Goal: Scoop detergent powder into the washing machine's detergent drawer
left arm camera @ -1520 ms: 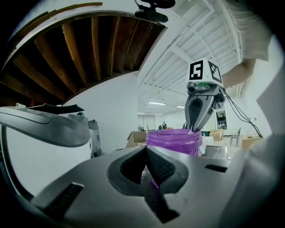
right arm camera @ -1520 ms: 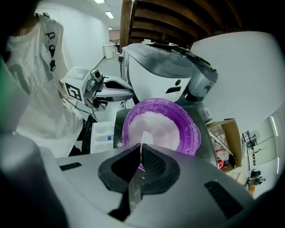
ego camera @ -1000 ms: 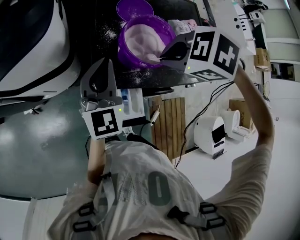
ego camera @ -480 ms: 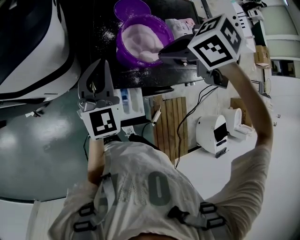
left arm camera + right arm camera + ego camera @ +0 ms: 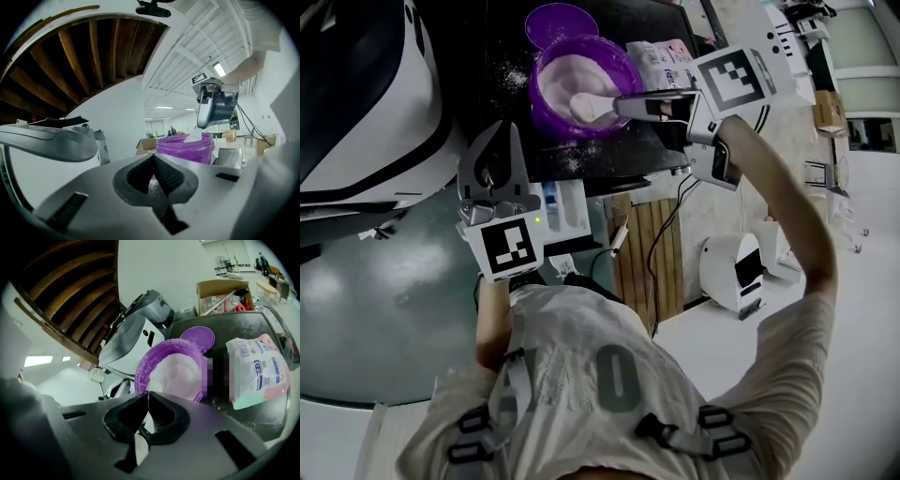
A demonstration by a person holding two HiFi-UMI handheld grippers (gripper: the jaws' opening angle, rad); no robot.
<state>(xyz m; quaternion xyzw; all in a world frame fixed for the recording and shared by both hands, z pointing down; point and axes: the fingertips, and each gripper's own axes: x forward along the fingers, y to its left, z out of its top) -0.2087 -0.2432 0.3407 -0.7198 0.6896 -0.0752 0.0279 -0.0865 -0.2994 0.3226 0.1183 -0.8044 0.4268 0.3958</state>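
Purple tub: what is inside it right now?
White detergent powder fills the purple tub. The bowl of the white scoop, held by the right gripper with jaws shut on its handle, sits in the powder. The tub's bottom is covered.

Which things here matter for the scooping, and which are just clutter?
In the job:
- purple tub of powder
- white scoop, held by the right gripper
- detergent drawer

Lying about:
- purple lid
- detergent bag
- white unit on the floor

Tub (image 5: 540, 90), lid (image 5: 561, 21) and pouch (image 5: 661, 52) crowd the countertop (image 5: 499, 37).
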